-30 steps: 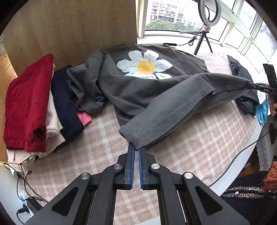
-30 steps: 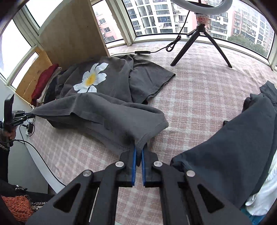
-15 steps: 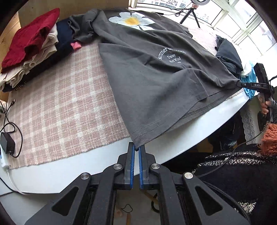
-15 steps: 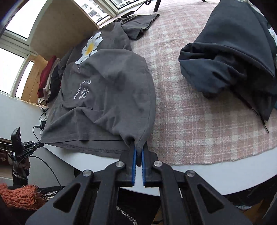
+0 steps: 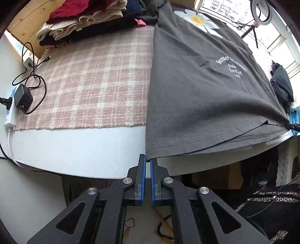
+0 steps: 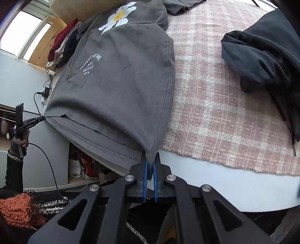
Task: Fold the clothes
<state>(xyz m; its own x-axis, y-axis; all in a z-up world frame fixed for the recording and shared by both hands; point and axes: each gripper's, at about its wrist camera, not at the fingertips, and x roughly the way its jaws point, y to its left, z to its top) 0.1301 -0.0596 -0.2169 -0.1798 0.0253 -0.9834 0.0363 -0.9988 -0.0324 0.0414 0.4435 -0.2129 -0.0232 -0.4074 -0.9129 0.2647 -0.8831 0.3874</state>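
1. White tabletop with a rounded front edge carries a pink-and-cream plaid cloth over most of its top; windows stand behind it, with a wooden panel at the far left corner.
2. Spread over the plaid cloth and hanging past the front edge lies the dark grey T-shirt, printed side up, with a white daisy print near its far end and white lettering lower down. Its stitched hem is drawn out between the two tools, fairly flat with soft wrinkles.
3. At the right of the tabletop sits a crumpled dark garment, apart from the T-shirt.
4. A stack of folded clothes, red, cream and navy, lies at the far left, touching the T-shirt's far end.
5. The left tool is clenched on the hem's left corner, blue pads nearly touching.
6. The right tool is clenched on the hem's right corner, where the cloth bunches into a point.
7. A ring light on a tripod stands at the far end.
8. A power strip with a black adapter and looped cable lies on the tabletop's left edge.
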